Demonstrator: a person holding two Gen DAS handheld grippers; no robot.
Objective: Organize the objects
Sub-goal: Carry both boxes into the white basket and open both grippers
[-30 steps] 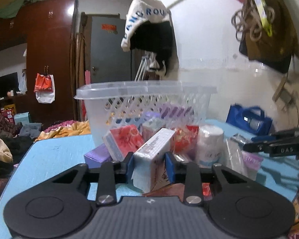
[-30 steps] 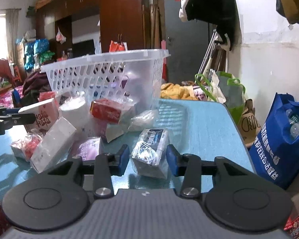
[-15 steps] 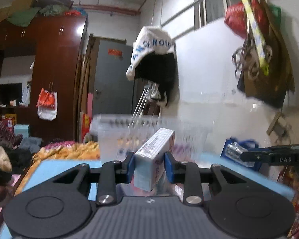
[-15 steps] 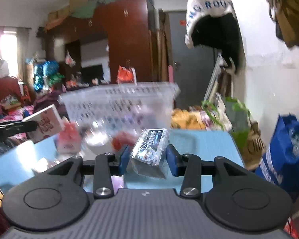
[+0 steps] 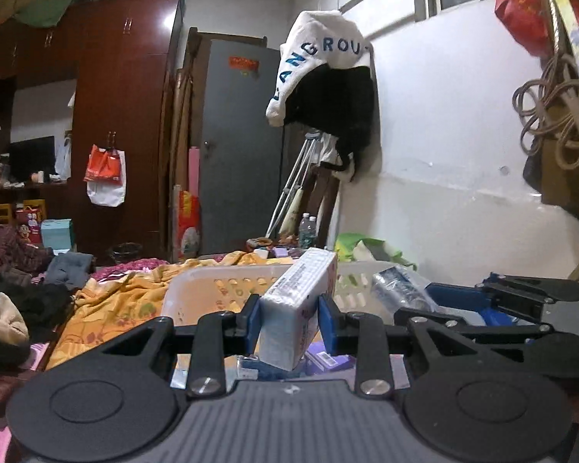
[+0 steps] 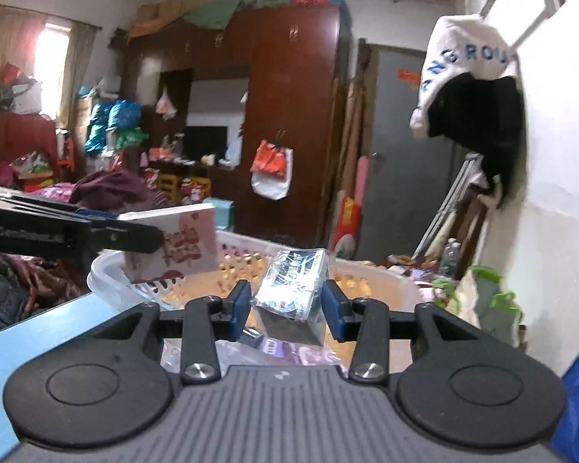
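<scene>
The left gripper (image 5: pixel 288 320) is clamping a white box (image 5: pixel 297 308), and the right gripper (image 6: pixel 286 308) is pinching a dark wrapped packet (image 6: pixel 293 293); both are hanging just above the white basket (image 6: pixel 366 281), which is sitting on the blue table (image 6: pixel 38 332). To do this well, each should be lowering past the rim before letting go, one at a time, dropping onto the purple packs (image 5: pixel 324 359) beneath.
</scene>
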